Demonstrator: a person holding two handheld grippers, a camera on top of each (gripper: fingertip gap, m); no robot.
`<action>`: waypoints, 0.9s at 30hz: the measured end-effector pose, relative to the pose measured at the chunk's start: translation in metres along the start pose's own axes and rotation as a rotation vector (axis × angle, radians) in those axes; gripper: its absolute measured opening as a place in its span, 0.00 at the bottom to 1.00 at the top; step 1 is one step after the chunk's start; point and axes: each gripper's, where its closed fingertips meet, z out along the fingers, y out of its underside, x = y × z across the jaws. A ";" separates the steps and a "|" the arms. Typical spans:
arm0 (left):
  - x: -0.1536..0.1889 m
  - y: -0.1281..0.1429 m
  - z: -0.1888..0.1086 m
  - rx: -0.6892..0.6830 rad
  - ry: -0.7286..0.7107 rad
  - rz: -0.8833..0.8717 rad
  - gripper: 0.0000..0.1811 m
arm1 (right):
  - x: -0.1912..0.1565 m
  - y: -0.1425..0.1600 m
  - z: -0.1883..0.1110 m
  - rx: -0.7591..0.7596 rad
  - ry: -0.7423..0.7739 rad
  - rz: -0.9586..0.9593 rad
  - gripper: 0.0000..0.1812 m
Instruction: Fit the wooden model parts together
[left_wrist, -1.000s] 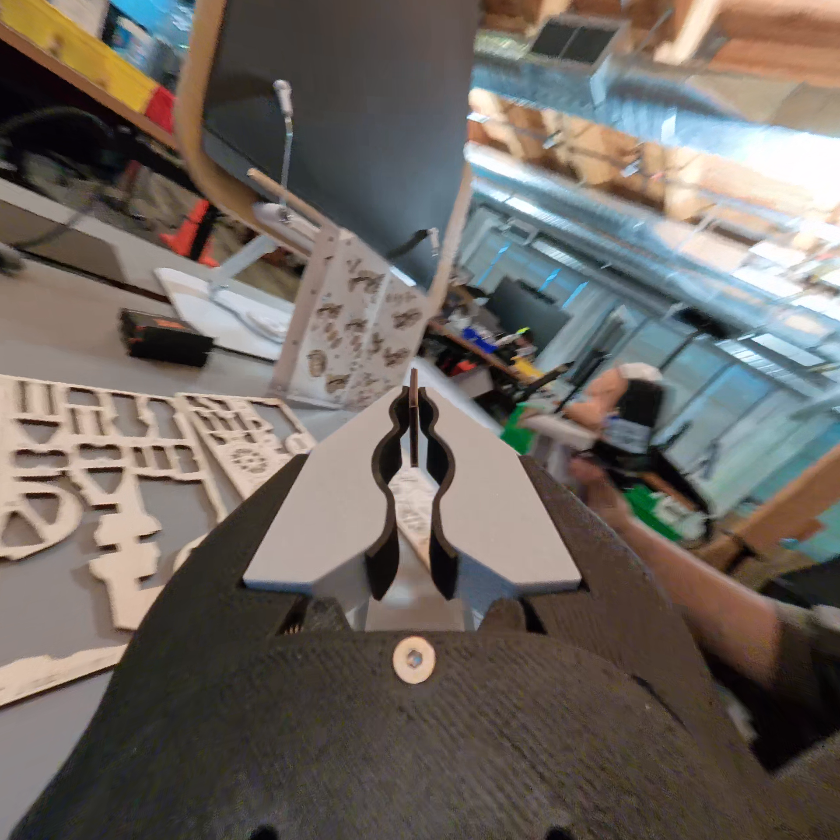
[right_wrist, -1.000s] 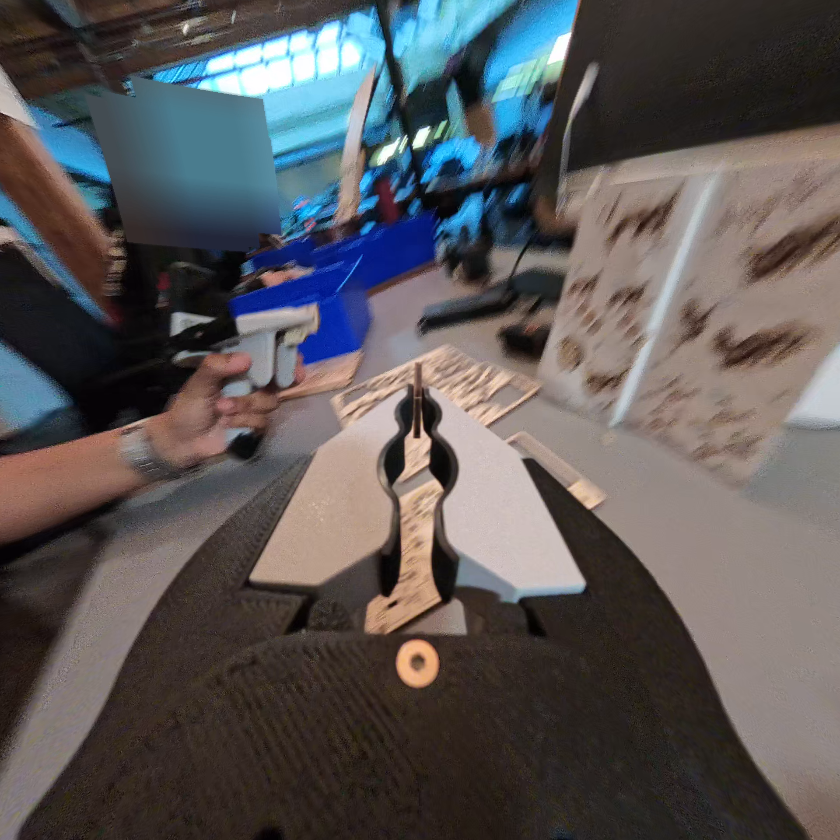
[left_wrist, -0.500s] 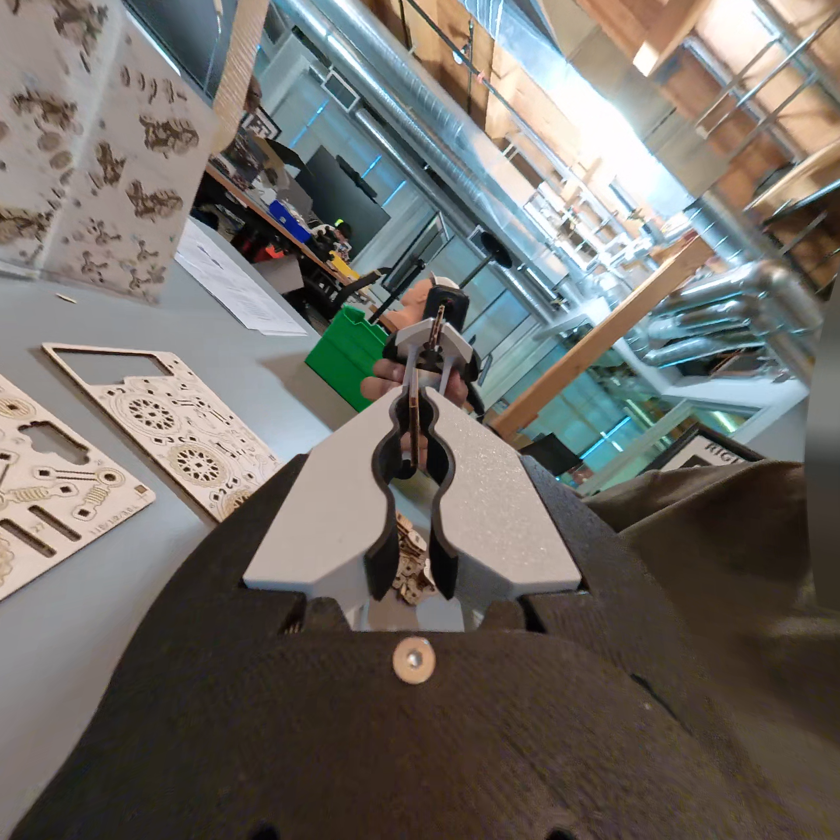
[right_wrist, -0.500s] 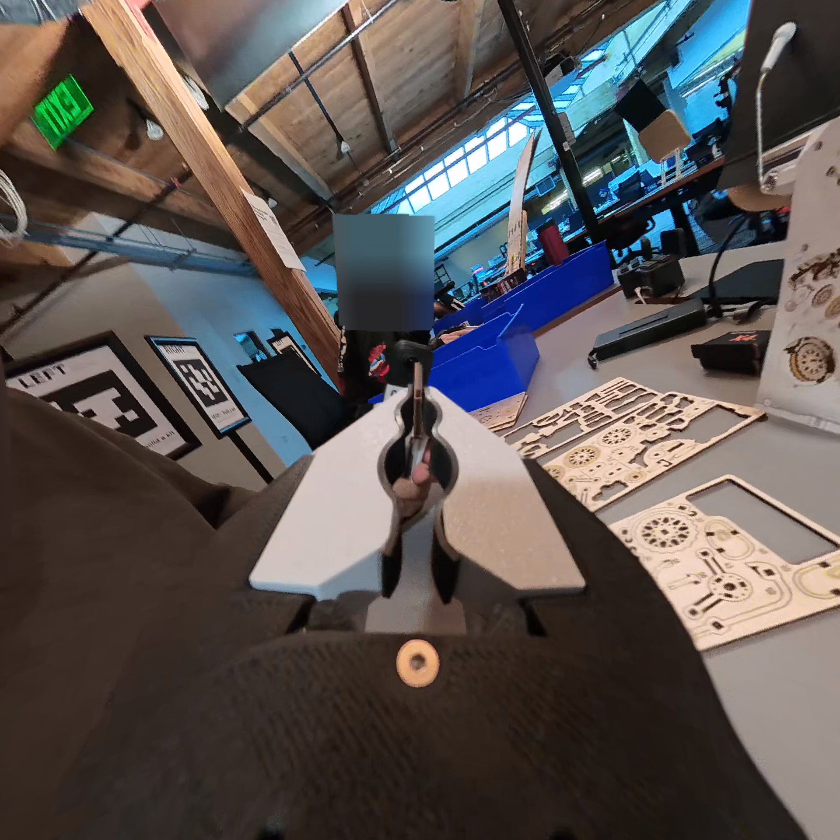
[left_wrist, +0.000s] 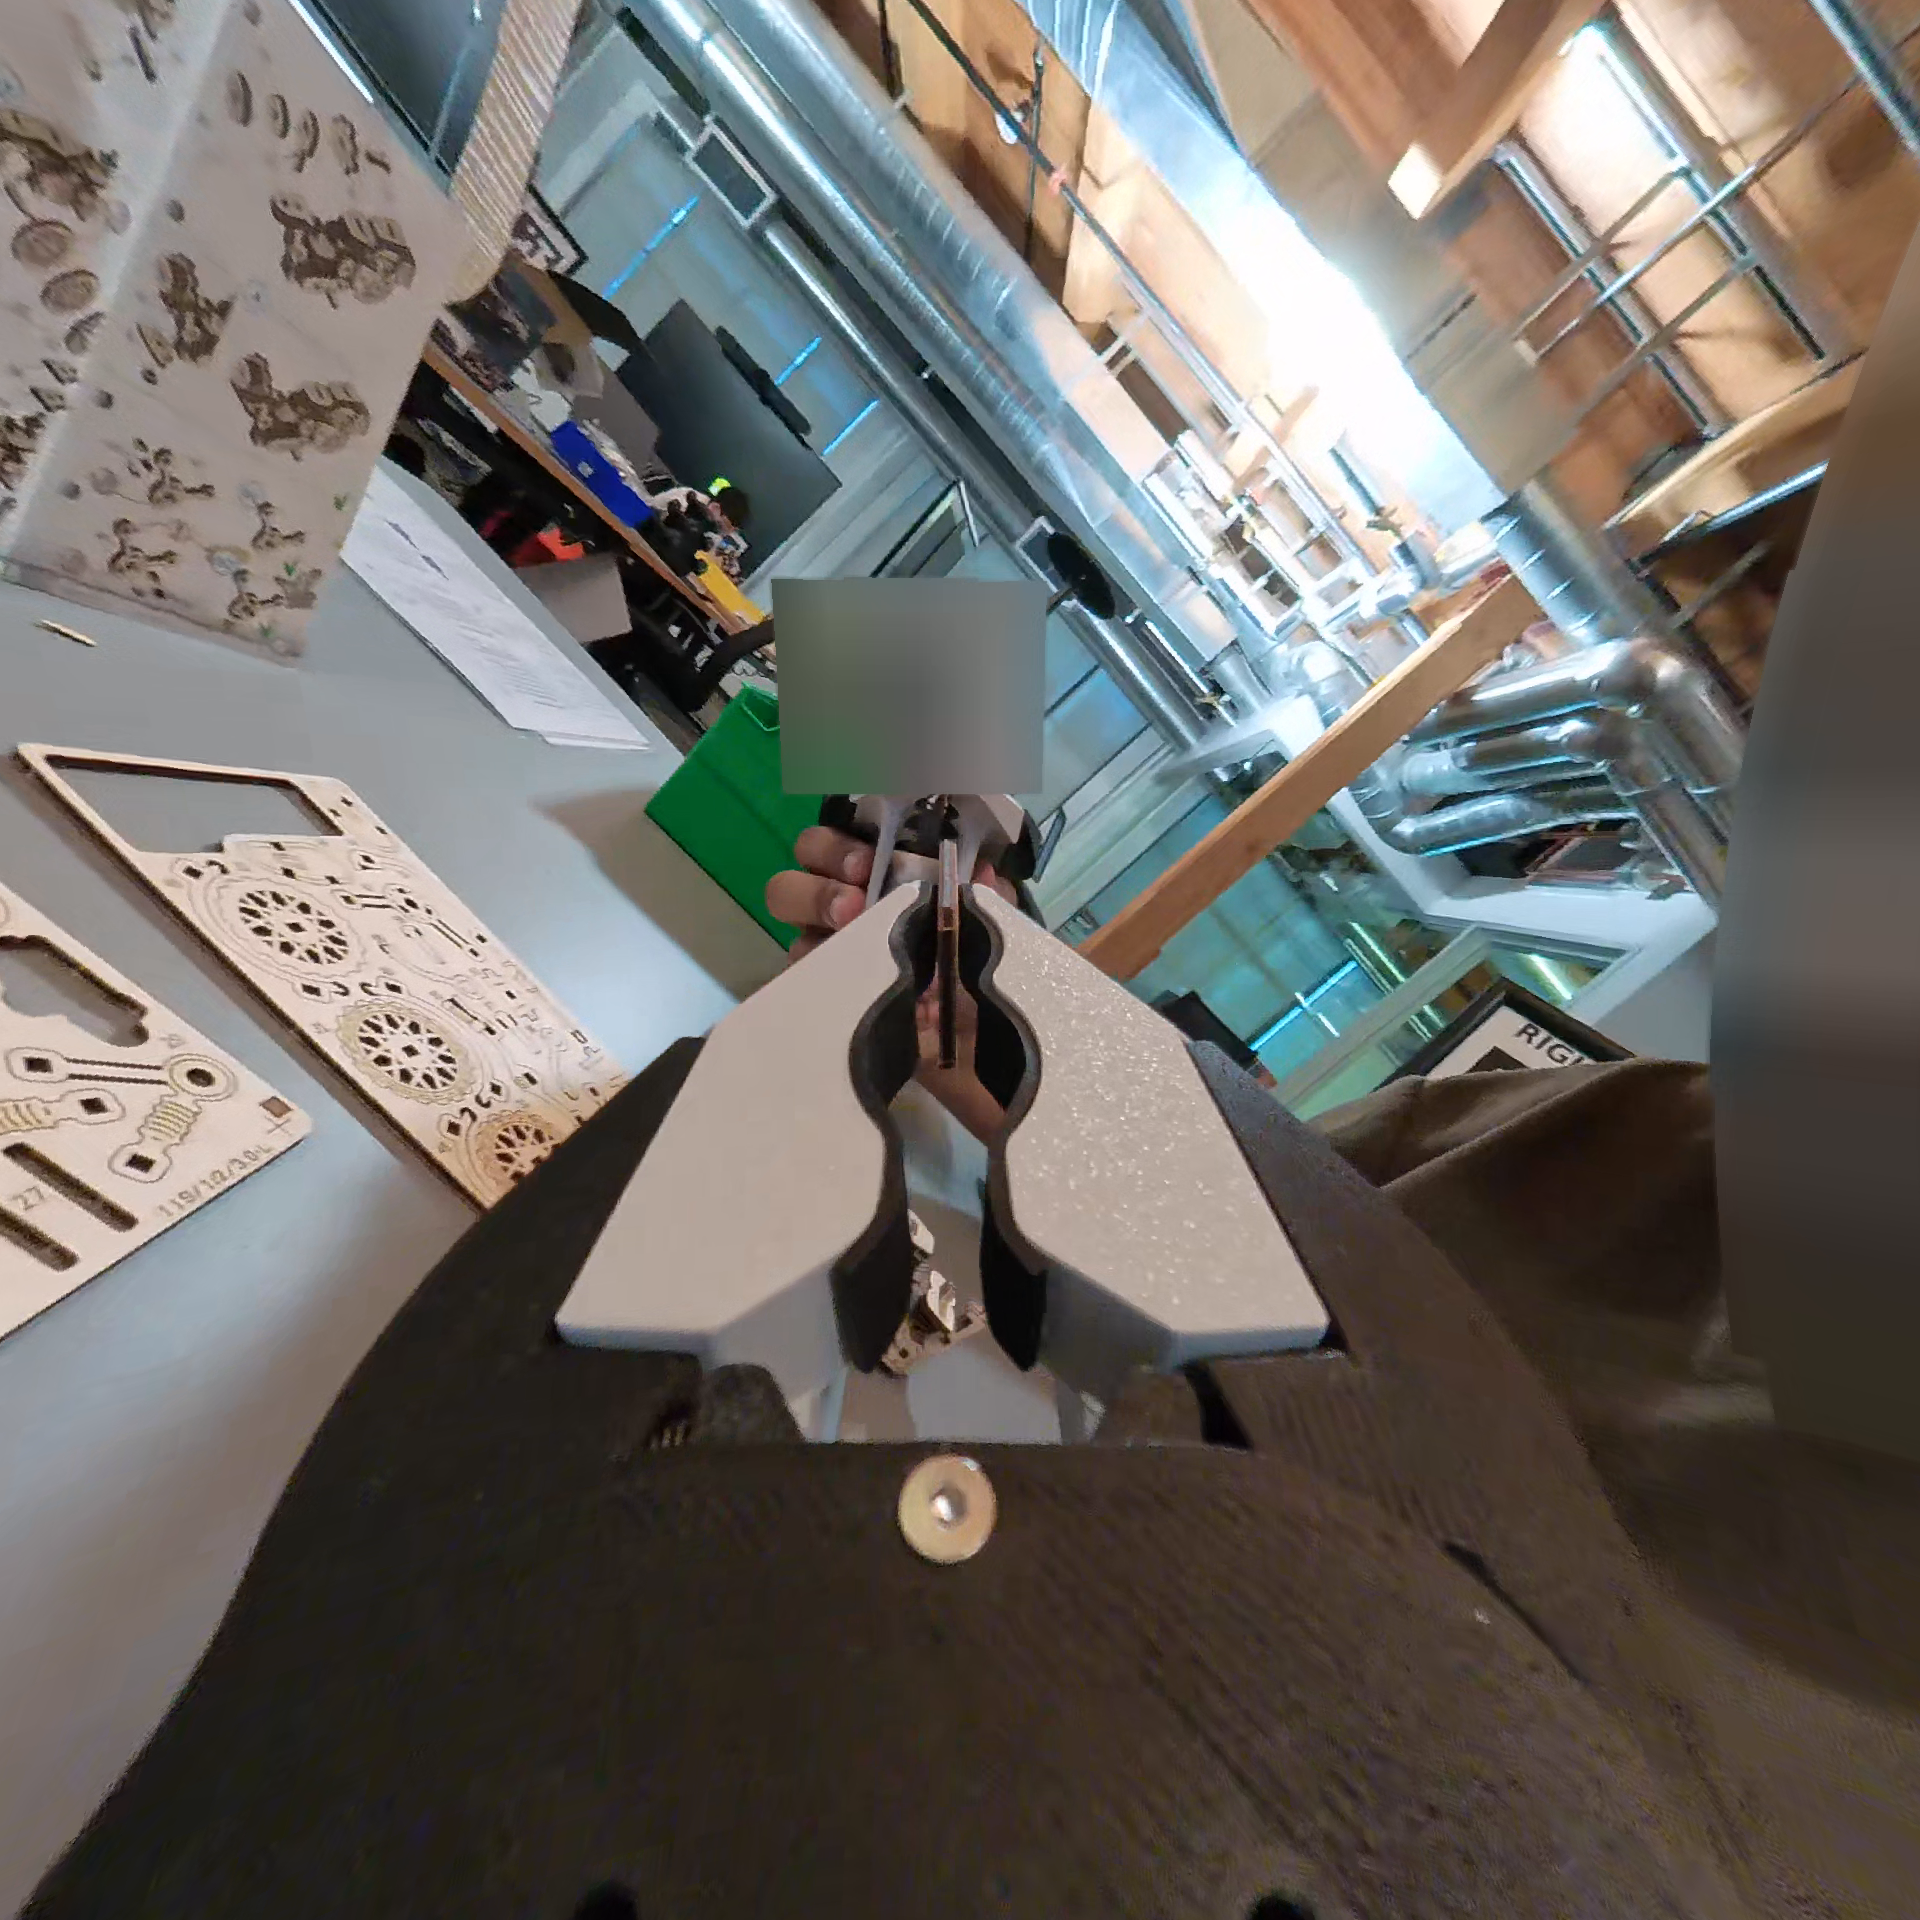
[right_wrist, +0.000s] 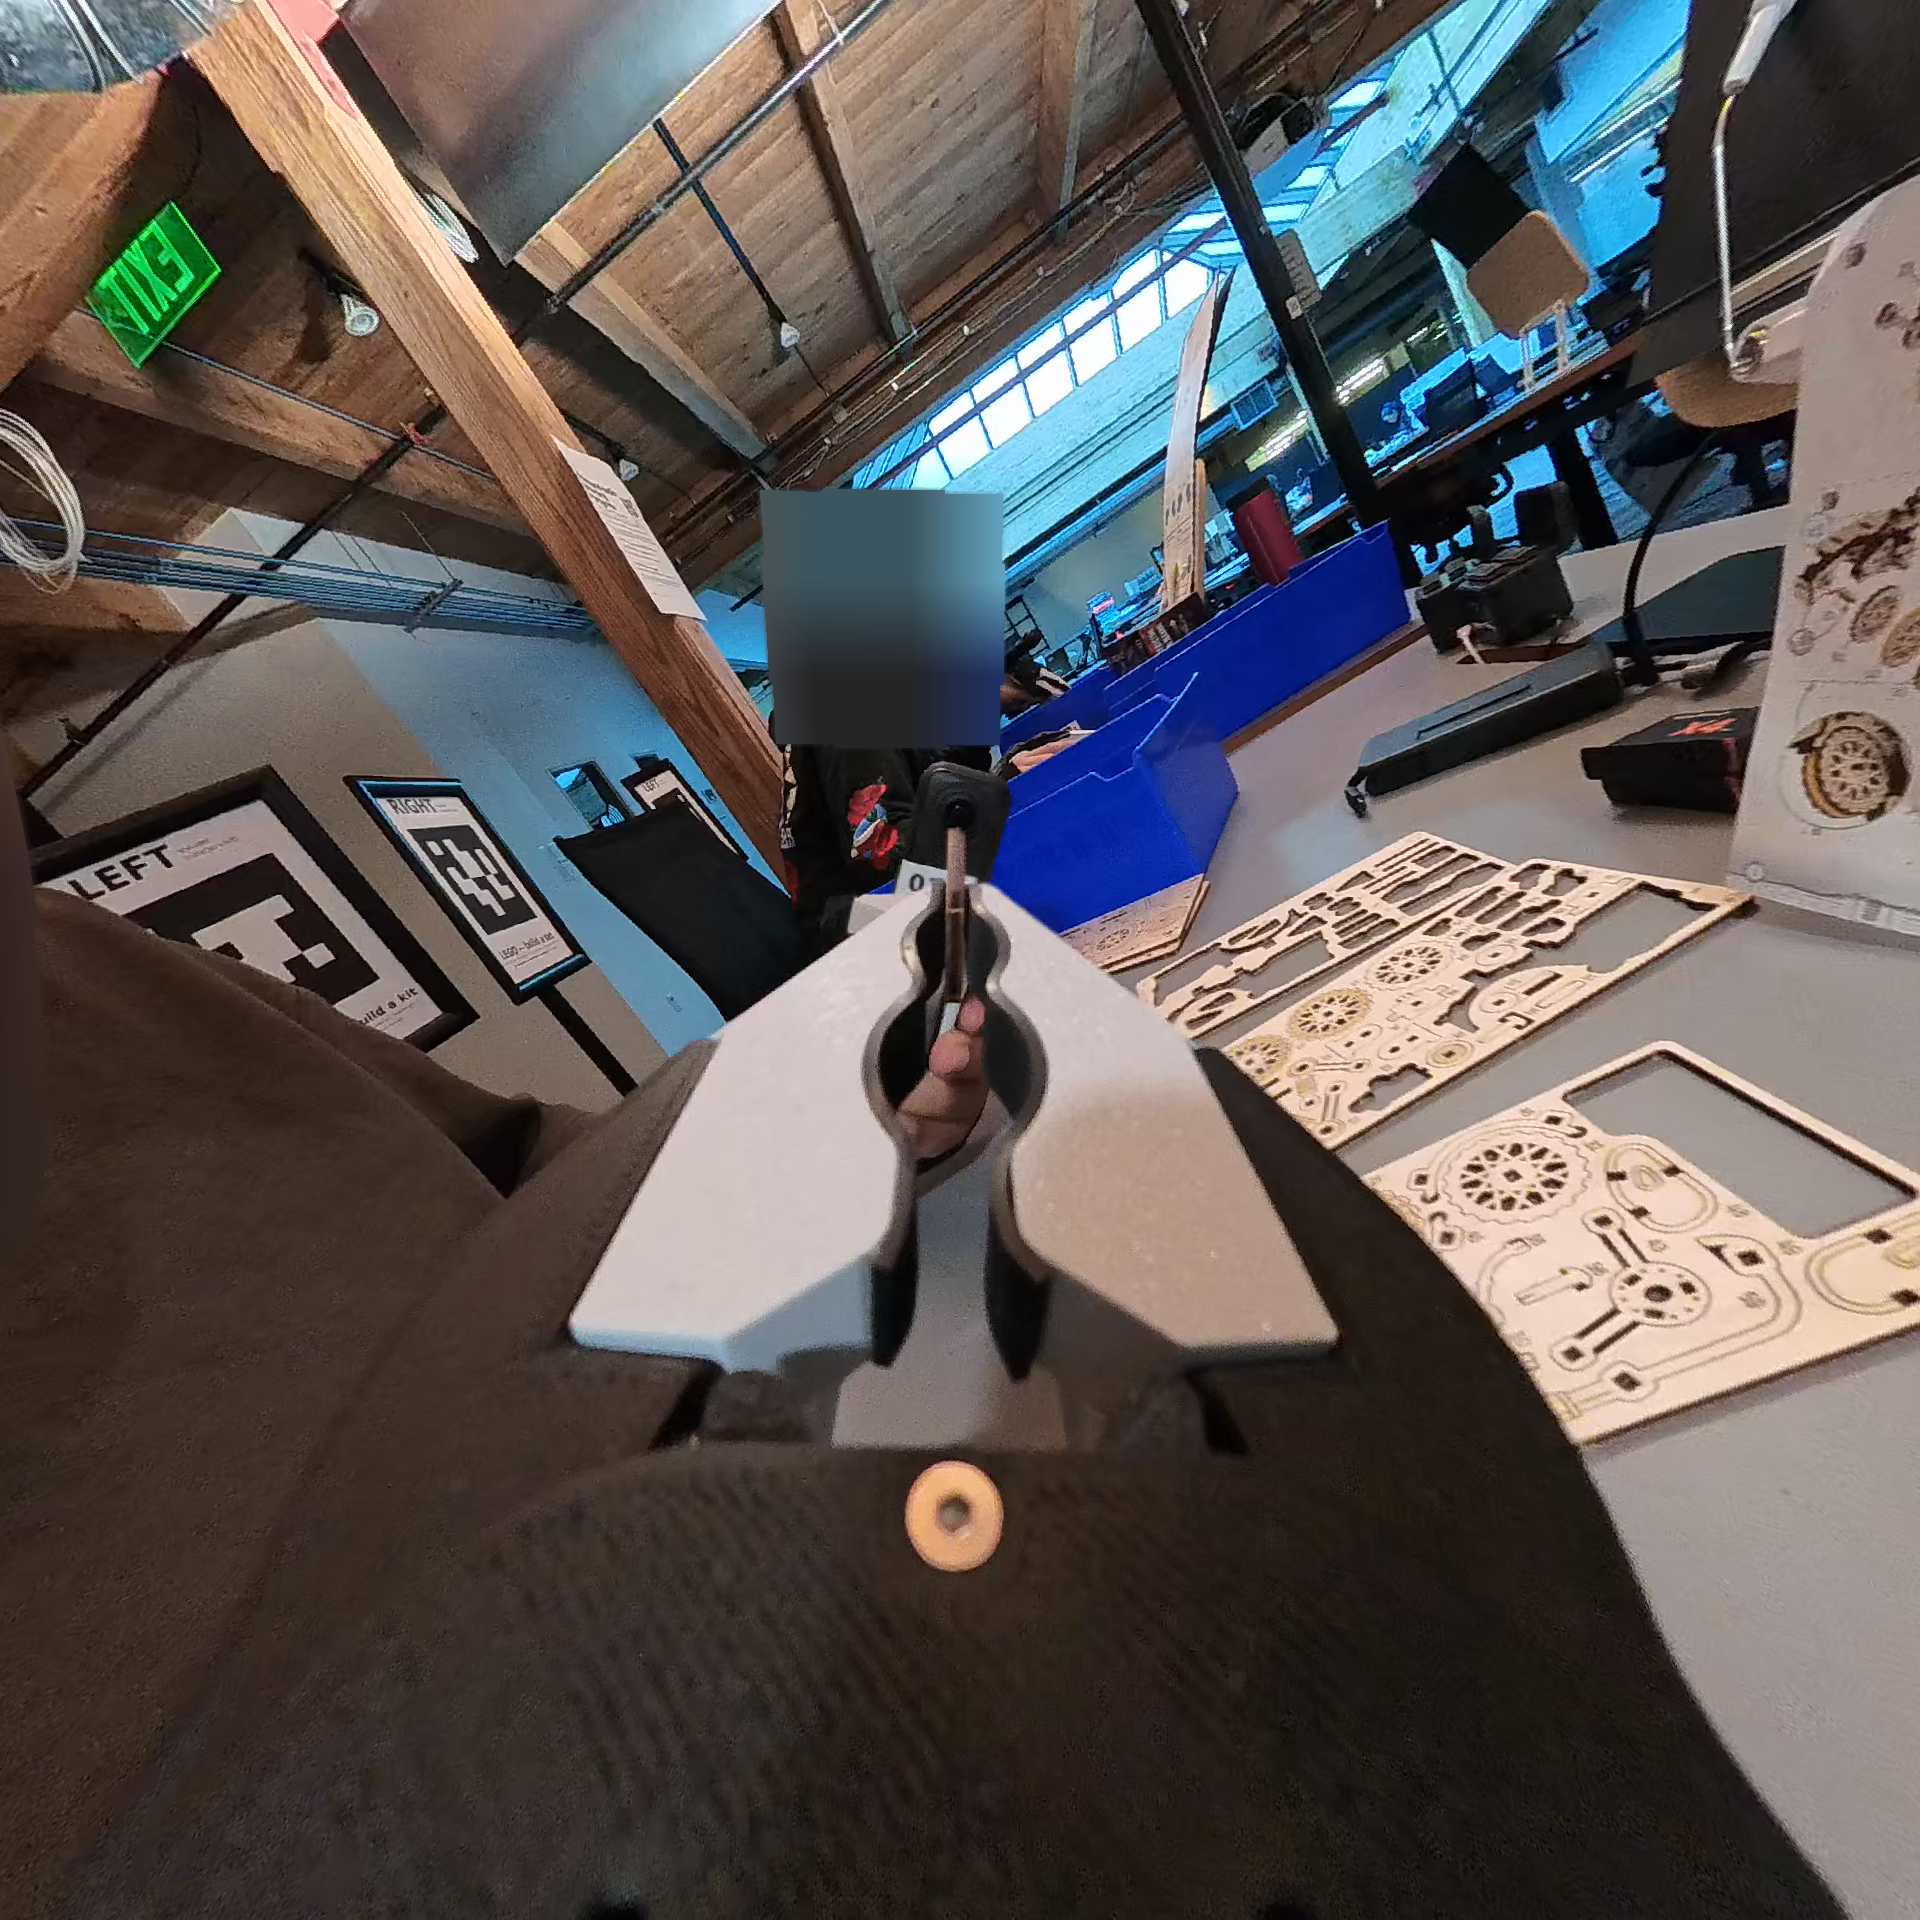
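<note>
Left wrist view: two laser-cut wooden sheets (left_wrist: 343, 977) lay flat on the grey bench (left_wrist: 582, 862) at the left, with a printed box (left_wrist: 177, 343) standing at far left. At centre, the left tongs (left_wrist: 948, 914) were closed edge-on upon a thin wooden part (left_wrist: 948, 977), raised above the bench. Just beyond, the right tongs (left_wrist: 935, 831) faced them, held in a hand (left_wrist: 821, 894).

Right wrist view: the right tongs (right_wrist: 956, 914) at centre were likewise clamped on a thin wooden piece (right_wrist: 954, 935), a fingertip (right_wrist: 951, 1049) visible behind. To the right, wooden sheets (right_wrist: 1444, 977) lay on the bench (right_wrist: 1766, 1558), with blue bins (right_wrist: 1132, 800) farther back.
</note>
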 end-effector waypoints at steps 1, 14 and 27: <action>-0.002 0.000 -0.001 -0.001 -0.007 -0.001 0.00 | 0.001 0.000 -0.001 0.003 0.003 0.002 0.00; -0.061 0.032 -0.011 -0.206 -0.330 0.009 0.00 | 0.059 0.042 -0.011 -0.191 0.242 0.212 0.00; -0.060 0.007 -0.023 -0.108 -0.355 0.154 0.00 | 0.067 0.063 -0.010 -0.340 0.334 0.037 0.00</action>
